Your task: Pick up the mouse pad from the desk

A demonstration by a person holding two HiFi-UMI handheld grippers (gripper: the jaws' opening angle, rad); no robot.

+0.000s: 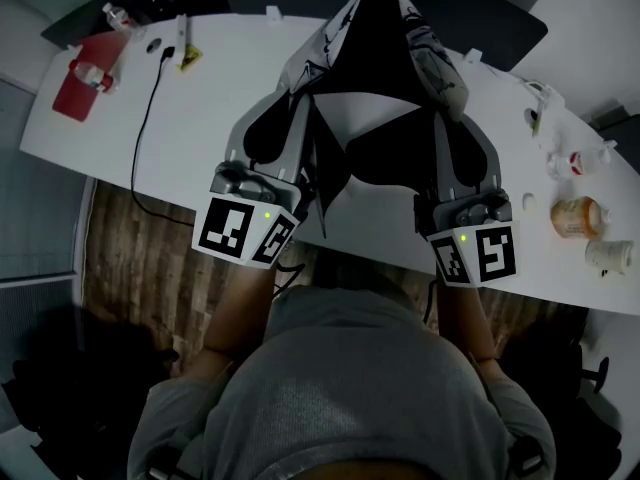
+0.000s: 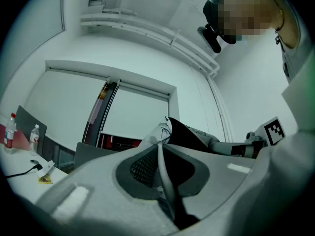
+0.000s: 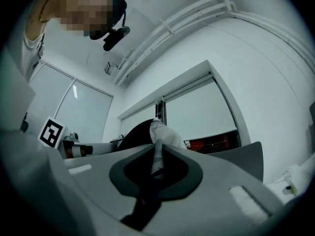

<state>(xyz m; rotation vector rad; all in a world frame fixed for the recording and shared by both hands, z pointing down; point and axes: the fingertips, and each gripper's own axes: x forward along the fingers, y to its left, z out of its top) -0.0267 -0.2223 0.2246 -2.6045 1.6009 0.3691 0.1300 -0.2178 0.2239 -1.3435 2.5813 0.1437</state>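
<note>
While both jaw pairs are pinched on its edges, the mouse pad [image 1: 375, 98] hangs folded between left gripper [image 1: 301, 108] and right gripper [image 1: 441, 118] above the white desk [image 1: 205, 118] (orange bottle [image 1: 578, 216] at right, contents indiscernible).

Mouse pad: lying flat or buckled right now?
Buckled, not flat: the black-and-white printed mouse pad arches up over the white desk, edges pinched in the left tool and right tool.
</note>
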